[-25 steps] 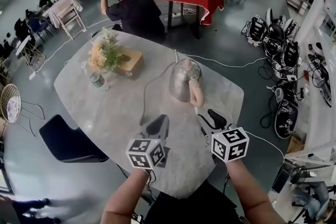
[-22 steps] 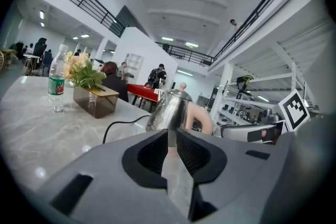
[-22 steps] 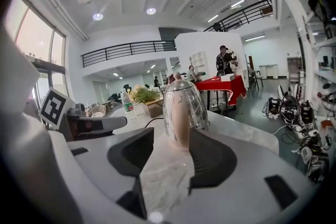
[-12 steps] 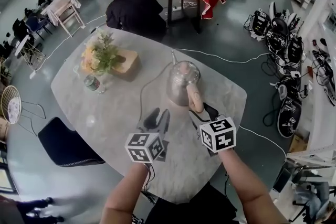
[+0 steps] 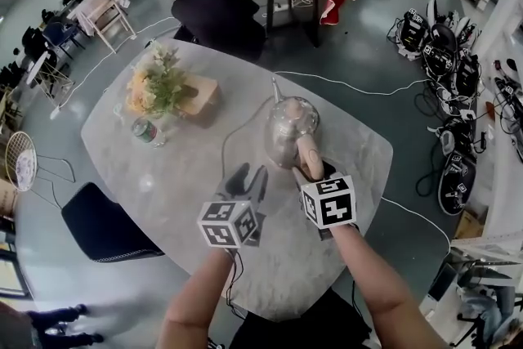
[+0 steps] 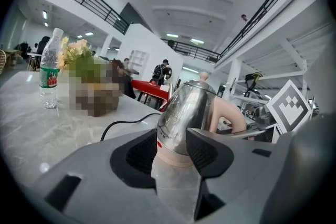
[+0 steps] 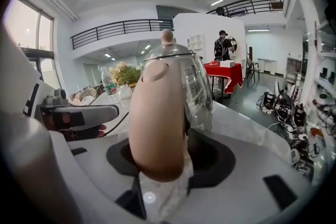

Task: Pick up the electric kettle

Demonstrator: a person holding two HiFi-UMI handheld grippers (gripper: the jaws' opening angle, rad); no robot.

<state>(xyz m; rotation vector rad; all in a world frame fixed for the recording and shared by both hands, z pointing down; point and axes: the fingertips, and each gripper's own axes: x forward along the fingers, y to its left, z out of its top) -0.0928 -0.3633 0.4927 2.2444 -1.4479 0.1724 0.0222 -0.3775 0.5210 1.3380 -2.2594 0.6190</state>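
The steel electric kettle [image 5: 286,129] with its pink handle [image 5: 309,156] stands on the marble table [image 5: 163,184], its handle turned toward me. My right gripper [image 5: 315,173] is at the handle; in the right gripper view the handle [image 7: 157,123] sits between the wide open jaws of the right gripper [image 7: 170,157], with a gap at the right pad. My left gripper [image 5: 245,181] hovers low over the table just left of the kettle's base. In the left gripper view the kettle [image 6: 184,118] is beyond the tips of the left gripper [image 6: 172,152], whose jaws are opening with nothing between them.
The kettle's black cord [image 5: 233,135] runs left across the table. A box of flowers [image 5: 159,87] and a water bottle [image 5: 148,131] stand at the far left. A person [image 5: 216,12] sits beyond the table. A black chair [image 5: 102,221] is near left; gear [image 5: 445,61] litters the floor right.
Both grippers moved forward and down toward the kettle. The right one came up to the handle with its jaws wider. The left jaws went from shut to parted.
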